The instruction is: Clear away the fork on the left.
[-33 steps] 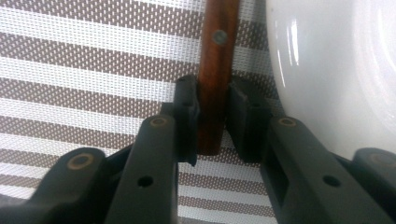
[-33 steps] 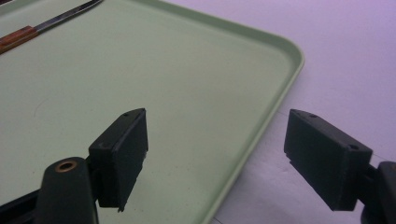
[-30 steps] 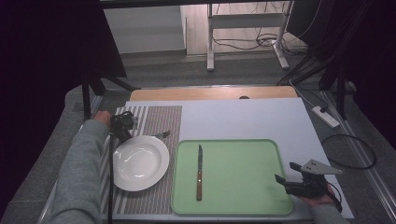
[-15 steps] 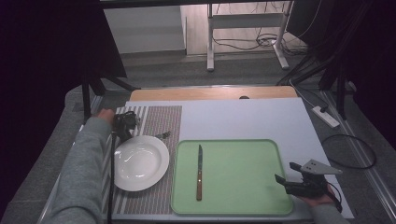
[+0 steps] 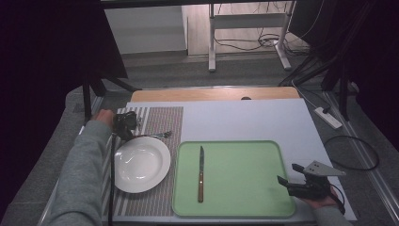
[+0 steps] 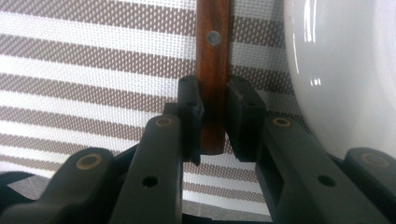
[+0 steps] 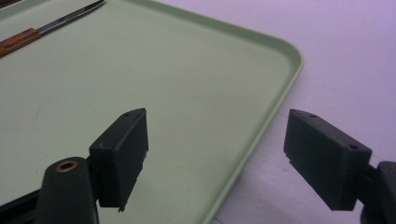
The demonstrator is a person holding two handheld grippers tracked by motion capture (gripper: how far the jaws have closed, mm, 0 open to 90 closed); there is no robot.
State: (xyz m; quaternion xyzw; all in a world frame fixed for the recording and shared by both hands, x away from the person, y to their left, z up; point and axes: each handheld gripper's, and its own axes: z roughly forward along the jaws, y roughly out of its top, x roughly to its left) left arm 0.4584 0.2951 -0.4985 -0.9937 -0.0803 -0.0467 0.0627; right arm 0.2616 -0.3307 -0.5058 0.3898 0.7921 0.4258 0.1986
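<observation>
A fork [image 5: 159,135] with a brown wooden handle [image 6: 213,70] lies on a striped placemat [image 5: 162,117] just beyond a white plate [image 5: 141,164]. My left gripper [image 5: 125,125] is at the fork's handle end, low on the mat. Its jaws [image 6: 214,109] are shut on the handle, one pad on each side. A knife [image 5: 201,174] with a wooden handle lies lengthwise on the left part of a green tray [image 5: 244,188]. My right gripper [image 5: 288,174] hovers at the tray's near right edge, open and holding nothing [image 7: 215,154].
The plate's rim [image 6: 336,70] sits close to the right of the left jaws. The tray's rim [image 7: 261,126] runs under the right gripper, and the knife [image 7: 46,29] lies far across it. A pale tabletop [image 5: 244,117] stretches behind the tray. A power strip [image 5: 329,117] lies beyond the table's right edge.
</observation>
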